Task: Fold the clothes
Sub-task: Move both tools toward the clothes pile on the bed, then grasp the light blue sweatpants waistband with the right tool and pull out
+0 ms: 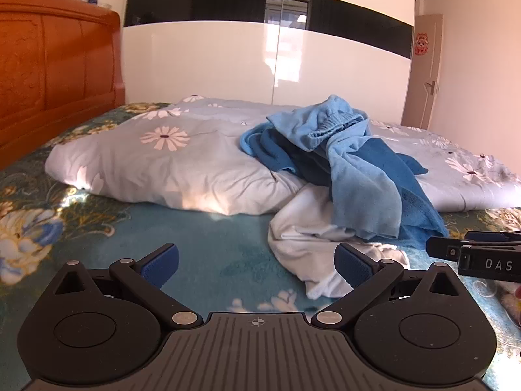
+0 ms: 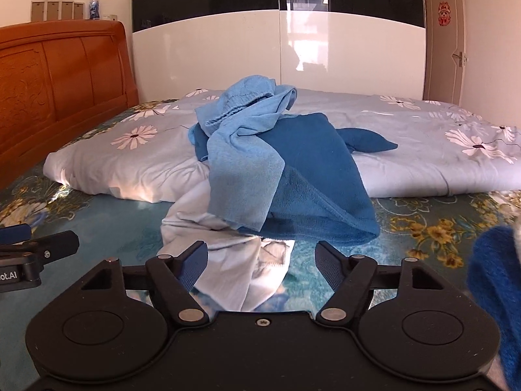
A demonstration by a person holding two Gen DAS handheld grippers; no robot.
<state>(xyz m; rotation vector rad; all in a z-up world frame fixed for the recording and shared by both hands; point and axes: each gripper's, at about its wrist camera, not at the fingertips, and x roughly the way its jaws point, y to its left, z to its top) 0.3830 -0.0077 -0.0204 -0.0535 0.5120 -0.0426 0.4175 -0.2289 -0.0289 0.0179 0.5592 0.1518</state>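
Above bedspread (image 2: pixel 114 228), right hand-held gripper (image 2: pixel 262 260) gapes around white garment (image 2: pixel 228 260).

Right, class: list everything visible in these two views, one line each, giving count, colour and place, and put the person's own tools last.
Light blue fleece trousers: one, top of pile.
Dark blue fleece garment: one, under the trousers.
White cloth garment: one, front of pile, on bedspread.
Grey daisy-print quilt: one, across bed behind pile.
Teal floral bedspread: one, covering bed.
Orange wooden headboard: one, left.
Glossy white wardrobe with black band: one, back wall.
Beige door: one, right.
Left tool: black, blue pads, open, empty.
Right tool: black, open, astride white garment.
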